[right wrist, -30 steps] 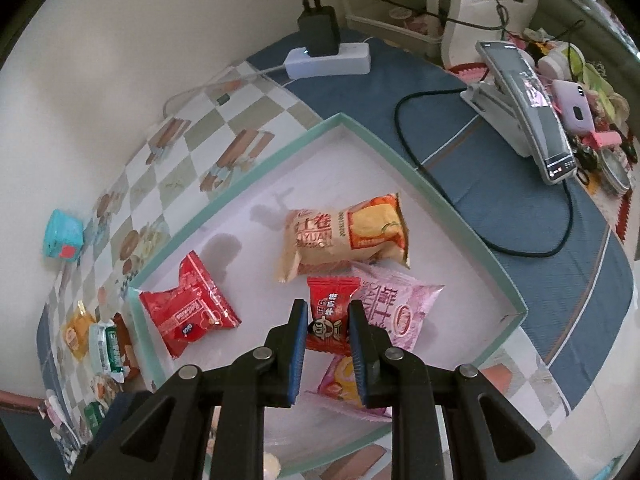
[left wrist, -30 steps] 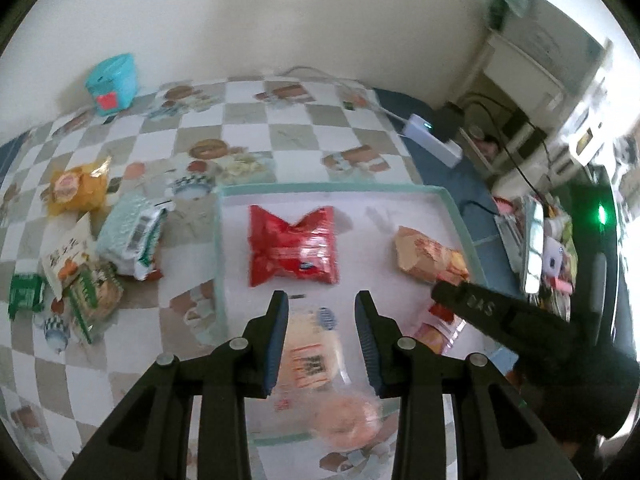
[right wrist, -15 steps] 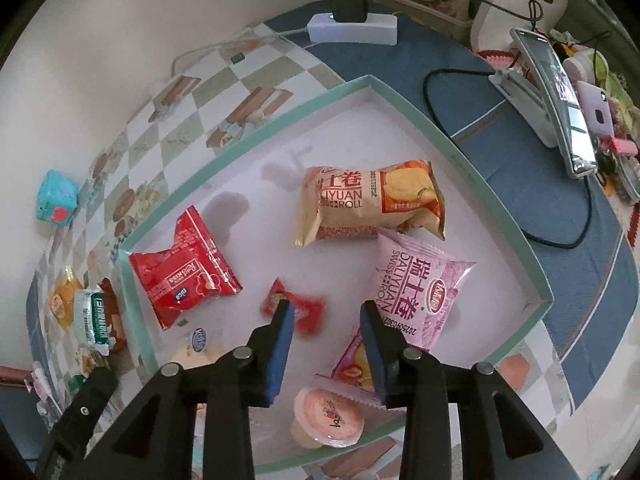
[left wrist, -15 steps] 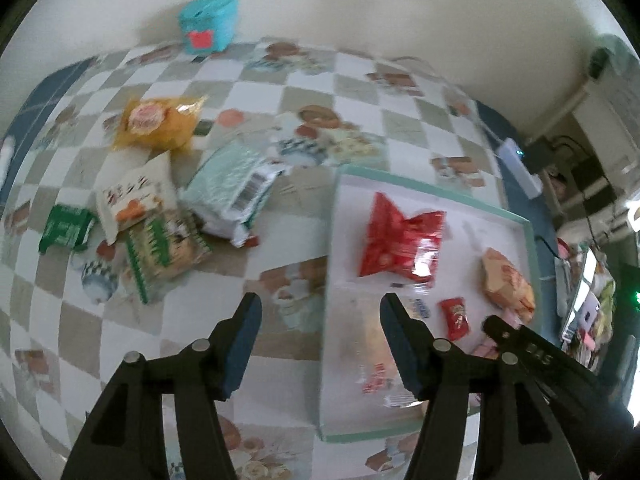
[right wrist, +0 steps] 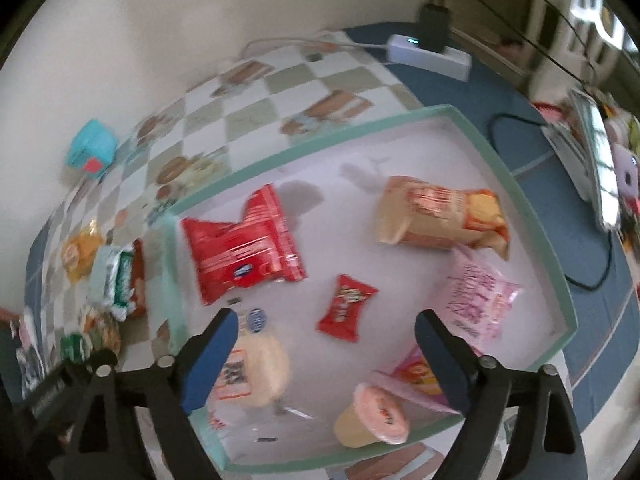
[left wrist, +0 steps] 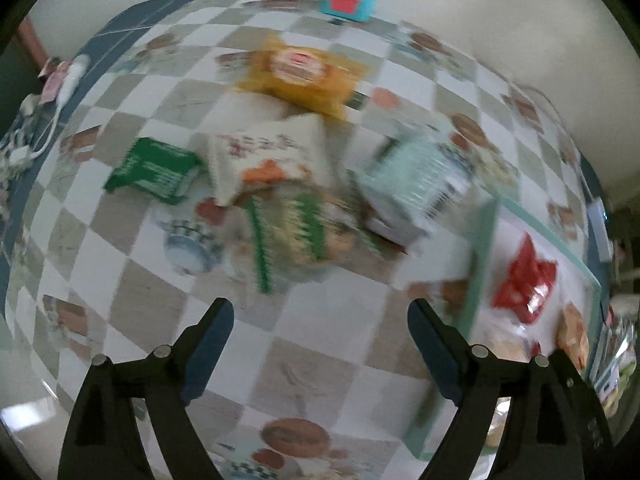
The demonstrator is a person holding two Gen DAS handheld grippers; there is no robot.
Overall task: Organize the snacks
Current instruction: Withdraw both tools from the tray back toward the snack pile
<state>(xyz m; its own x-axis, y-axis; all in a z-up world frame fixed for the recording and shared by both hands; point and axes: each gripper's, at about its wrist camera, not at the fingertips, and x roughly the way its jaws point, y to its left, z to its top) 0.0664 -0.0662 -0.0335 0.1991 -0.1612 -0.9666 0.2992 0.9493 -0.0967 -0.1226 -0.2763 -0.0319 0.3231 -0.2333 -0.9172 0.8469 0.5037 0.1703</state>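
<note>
So the small red packet (right wrist: 345, 309) that was pinched in the right gripper (right wrist: 326, 334) a second ago is now lying loose on the white floor of the green-rimmed tray (right wrist: 532, 216) — the jaws have just been opening and are spread wide, nothing between them. The left gripper (left wrist: 320, 324) has also just been opening, jaws wide and empty, and it's been swung off the tray to over the checkered cloth (left wrist: 328, 320), near the pile of snacks still outside.

Only in the right view can the tray's contents be made out: a big red bag (right wrist: 240, 252), an orange roll pack (right wrist: 440, 216), a pink pack (right wrist: 476, 300), a jelly cup (right wrist: 372, 416). Only in the left view is the outside pile seen close: a green packet (left wrist: 154, 170), a yellow pack (left wrist: 300, 76), a pale teal pack (left wrist: 416, 176) — all heavily motion-blurred, labels unreadable. The tray is cut off at that view's right edge.
</note>
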